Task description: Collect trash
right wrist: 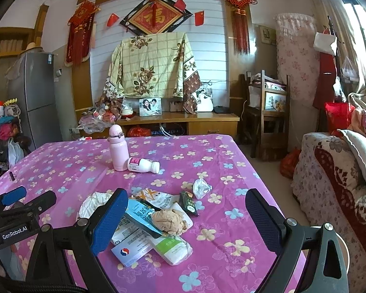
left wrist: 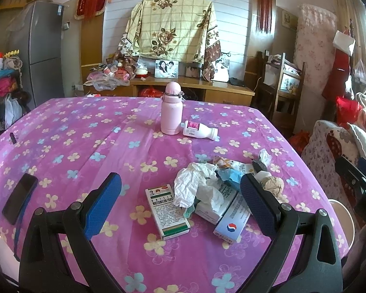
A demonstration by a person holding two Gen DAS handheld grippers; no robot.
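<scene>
A trash pile lies on the pink flowered tablecloth [left wrist: 85, 146]: a crumpled white tissue [left wrist: 192, 185], a green-and-white medicine box [left wrist: 167, 211], a white box with a red-blue logo [right wrist: 131, 247], a tan paper wad [right wrist: 169, 219], a green-white packet [right wrist: 174, 247], a dark sachet [right wrist: 188, 204] and a crumpled clear wrapper [right wrist: 201, 188]. My left gripper [left wrist: 180, 205] hovers open just before the tissue and boxes. My right gripper [right wrist: 188, 219] is open too, its fingers either side of the tan wad and above it. Neither holds anything.
A pink flask [left wrist: 171, 111] stands mid-table with a white bottle [left wrist: 200, 129] lying beside it. A black phone [left wrist: 19, 201] rests near the left edge. A sofa [right wrist: 329, 183] flanks the table's right side. A pale round rim [left wrist: 341, 210] shows below the right edge.
</scene>
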